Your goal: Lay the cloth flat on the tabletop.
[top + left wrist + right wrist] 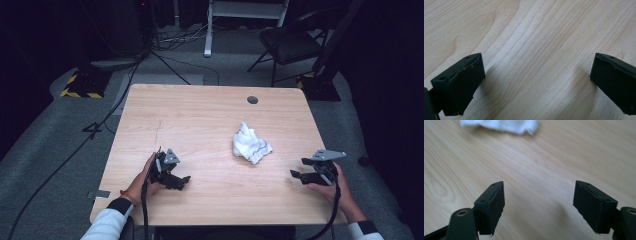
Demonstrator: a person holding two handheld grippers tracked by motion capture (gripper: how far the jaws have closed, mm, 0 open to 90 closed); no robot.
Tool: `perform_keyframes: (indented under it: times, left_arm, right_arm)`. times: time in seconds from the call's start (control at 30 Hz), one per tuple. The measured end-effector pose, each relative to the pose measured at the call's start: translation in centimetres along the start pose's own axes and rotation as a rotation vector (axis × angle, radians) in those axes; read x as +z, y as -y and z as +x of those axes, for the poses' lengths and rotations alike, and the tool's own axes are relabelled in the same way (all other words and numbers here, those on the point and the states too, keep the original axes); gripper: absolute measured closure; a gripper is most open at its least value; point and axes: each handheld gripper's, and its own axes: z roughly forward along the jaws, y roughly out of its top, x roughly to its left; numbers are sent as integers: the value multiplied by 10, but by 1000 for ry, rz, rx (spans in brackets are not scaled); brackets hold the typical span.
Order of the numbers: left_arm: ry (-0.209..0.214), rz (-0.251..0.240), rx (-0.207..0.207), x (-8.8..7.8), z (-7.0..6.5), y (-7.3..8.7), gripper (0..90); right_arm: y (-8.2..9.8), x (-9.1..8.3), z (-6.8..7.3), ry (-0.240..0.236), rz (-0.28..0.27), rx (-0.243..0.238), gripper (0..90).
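A crumpled white cloth [251, 144] is seen on the table [200, 115], between the left gripper [184, 181] and right gripper [296, 175], nearer the right. Both are held apart, empty. Being soft and light, it is probably best pinched at a raised fold.

White cloth [251, 144] with dark stripes, light wood-grain table [200, 120]

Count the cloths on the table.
1. A crumpled white cloth lies right of centre on the wooden table, nearer the right gripper than the left gripper. Neither touches it.
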Motion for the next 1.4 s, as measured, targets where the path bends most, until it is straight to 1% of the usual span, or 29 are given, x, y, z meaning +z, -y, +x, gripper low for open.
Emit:
perform_keyframes:
  times: [0.03, 0.1, 0.17, 0.2, 0.23, 0.27, 0.33, 0.37, 0.4, 0.47, 0.5, 0.53, 0.6, 0.63, 0.67, 0.7, 0.73, 0.77, 0.83, 0.9, 0.97, 1.03, 1.1, 1.17, 1.2, 1.23, 1.3, 1.37, 1.4]
  left_arm:
    - [3, -2, 8, 1, 0, 0, 0]
    - [10, 1, 13, 1, -1, -1, 0]
    - [18, -2, 25, 3, -2, -3, 0]
    - [22, 1, 25, 3, -3, -4, 0]
    - [22, 0, 36, 4, -3, -4, 0]
    - [35, -2, 45, 4, -3, -5, 3]
    - [49, 0, 61, 6, -4, -7, 3]
    - [49, 0, 61, 6, -4, -7, 3]
    - [59, 0, 74, 8, -4, -9, 3]
    - [56, 2, 76, 11, -4, -13, 3]
    - [60, 0, 74, 12, -5, -14, 3]
    - [62, -3, 76, 14, -6, -15, 3]
    - [60, 2, 81, 16, -6, -18, 3]
    - [63, -1, 80, 17, -7, -20, 3]
    - [63, -1, 80, 17, -7, -20, 3]
    - [64, 2, 80, 19, -8, -22, 2]
    - [64, 3, 80, 20, -8, -23, 2]
    - [63, 1, 81, 21, -8, -24, 2]
    - [63, 2, 80, 21, -9, -24, 2]
    - [62, 2, 80, 21, -9, -25, 2]
    - [63, 2, 80, 21, -9, -24, 2]
    - [63, 2, 80, 21, -9, -25, 2]
    - [62, 2, 79, 21, -9, -24, 2]
    - [61, 1, 79, 21, -9, -24, 2]
    - [61, 1, 79, 21, -9, -24, 3]
    - [60, 1, 78, 21, -9, -24, 3]
    - [58, 0, 76, 21, -9, -24, 3]
    - [57, 1, 75, 21, -10, -24, 4]
    - [57, 1, 75, 21, -10, -24, 4]
  right_arm:
    - [-11, 4, 3, -9, -3, -19, 299]
    - [-33, 11, 9, -41, -29, -43, 321]
    - [-53, 22, 18, -43, -39, -87, 345]
    - [-61, 28, 21, -56, -45, -99, 358]
    - [-67, 35, 24, -72, -42, -103, 362]
    - [-71, 42, 25, -61, -31, -116, 362]
    - [-76, 54, 25, -36, -15, -130, 374]
    - [-76, 59, 23, -27, -6, -124, 379]
    - [-75, 64, 20, -25, -1, -106, 388]
    - [-71, 72, 14, -39, 19, -66, 408]
    - [-69, 76, 13, -38, 39, -59, 419]
    - [-68, 79, 11, -36, 57, -59, 452]
    - [-66, 82, 9, -49, 59, -44, 545]
    - [-66, 82, 9, -52, 51, -39, 605]
    - [-66, 81, 9, -51, 51, -45, 671]
    - [-66, 81, 9, -59, 47, -56, 732]
    - [-66, 79, 11, -67, 40, -58, 783]
    - [-66, 78, 12, -73, 39, -69, 802]
    - [-68, 74, 15, -73, 30, -87, 816]
    - [-69, 71, 16, -81, 19, -90, 820]
    - [-71, 62, 22, -83, -6, -119, 825]
    - [-73, 53, 26, -88, -40, -133, 826]
    - [-76, 42, 32, -95, -67, -159, 826]
    - [-77, 33, 38, -113, -101, -172, 825]
    - [-77, 33, 38, -113, -101, -172, 825]
    - [-78, 25, 45, -136, -122, -192, 825]
    - [-78, 20, 54, -168, -138, -222, 827]
    - [-78, 17, 65, -190, -137, -255, 827]
    - [-78, 17, 65, -190, -137, -255, 827]
